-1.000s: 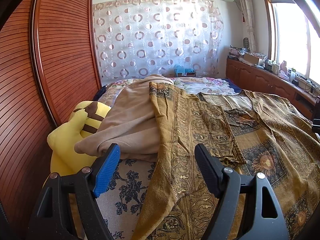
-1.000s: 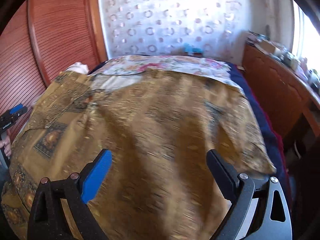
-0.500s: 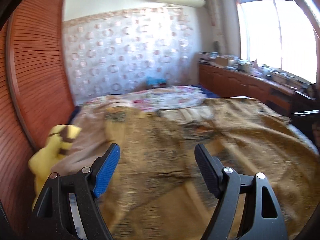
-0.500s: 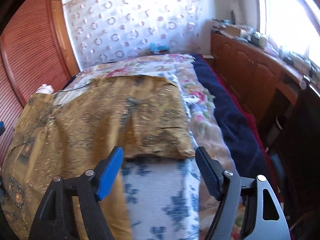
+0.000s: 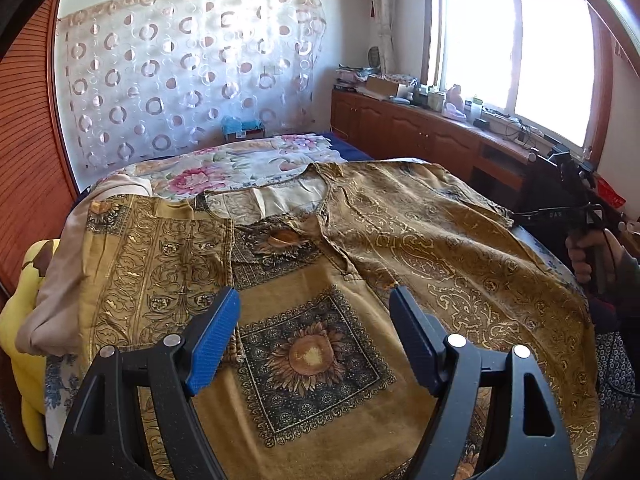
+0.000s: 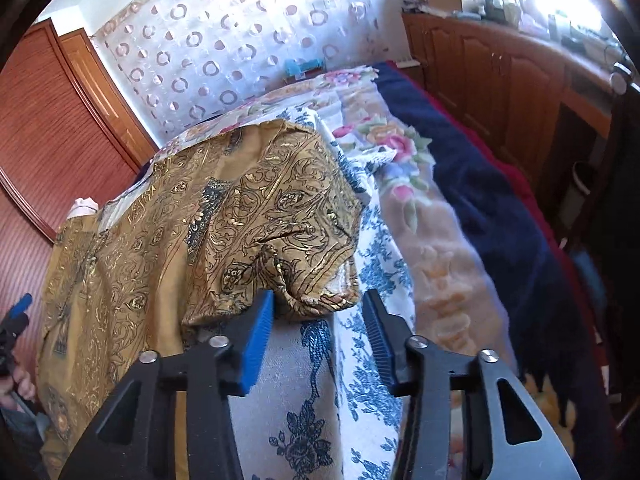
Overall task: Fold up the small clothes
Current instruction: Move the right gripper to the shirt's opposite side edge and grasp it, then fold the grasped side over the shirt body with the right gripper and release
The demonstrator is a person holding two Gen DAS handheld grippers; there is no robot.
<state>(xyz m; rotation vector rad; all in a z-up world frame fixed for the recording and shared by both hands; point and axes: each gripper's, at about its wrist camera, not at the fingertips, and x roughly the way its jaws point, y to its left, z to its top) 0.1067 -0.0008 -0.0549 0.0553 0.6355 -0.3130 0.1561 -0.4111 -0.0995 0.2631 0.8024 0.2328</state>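
Note:
A gold patterned top (image 5: 400, 248) with a sunflower square lies spread on the bed. Its left sleeve (image 5: 160, 260) is folded in over the body. My left gripper (image 5: 316, 308) is open and empty, held above the garment's middle. In the right wrist view the right sleeve (image 6: 280, 220) lies bunched at the bed's side. My right gripper (image 6: 320, 312) is open with the sleeve's cuff edge (image 6: 320, 296) just between its fingertips, not clamped. The right gripper also shows in the left wrist view (image 5: 576, 208) at the far right.
A beige garment (image 5: 60, 272) and a yellow plush toy (image 5: 24, 320) lie at the bed's left edge by the wooden wardrobe (image 5: 28, 140). A floral quilt (image 6: 400, 160) and navy blanket (image 6: 500, 220) cover the bed's right side. Wooden cabinets (image 5: 420, 132) run under the window.
The left gripper swung right from the left sleeve to the garment's middle. The right gripper moved to the right sleeve's cuff and narrowed its opening around it.

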